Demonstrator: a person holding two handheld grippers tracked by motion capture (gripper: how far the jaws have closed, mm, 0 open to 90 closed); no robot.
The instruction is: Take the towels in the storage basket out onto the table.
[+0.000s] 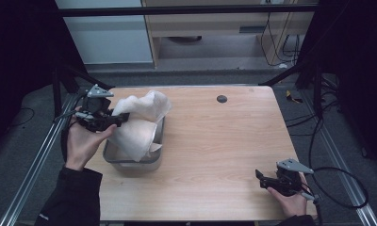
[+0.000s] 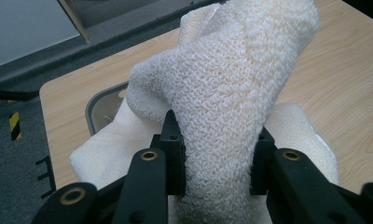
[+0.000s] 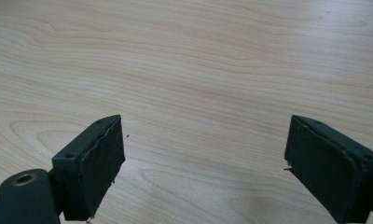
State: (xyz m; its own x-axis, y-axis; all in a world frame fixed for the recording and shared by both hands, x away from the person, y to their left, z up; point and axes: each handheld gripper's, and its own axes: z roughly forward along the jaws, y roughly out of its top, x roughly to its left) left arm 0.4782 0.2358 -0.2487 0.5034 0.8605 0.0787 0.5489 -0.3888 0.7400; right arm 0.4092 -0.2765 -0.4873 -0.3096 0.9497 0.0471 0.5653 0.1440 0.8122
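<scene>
A white terry towel is bunched up over a grey metal tray at the table's left side, part of it lifted above the tray. My left gripper is shut on a fold of the towel, which fills the gap between its jaws. The tray's rim shows behind the cloth. My right gripper rests low at the table's front right, open, with bare wood between its jaws.
The wooden table has a small dark round hole near its far edge. Metal rails run along both sides. Cables lie on the floor at the right, and a cabinet stands beyond the table.
</scene>
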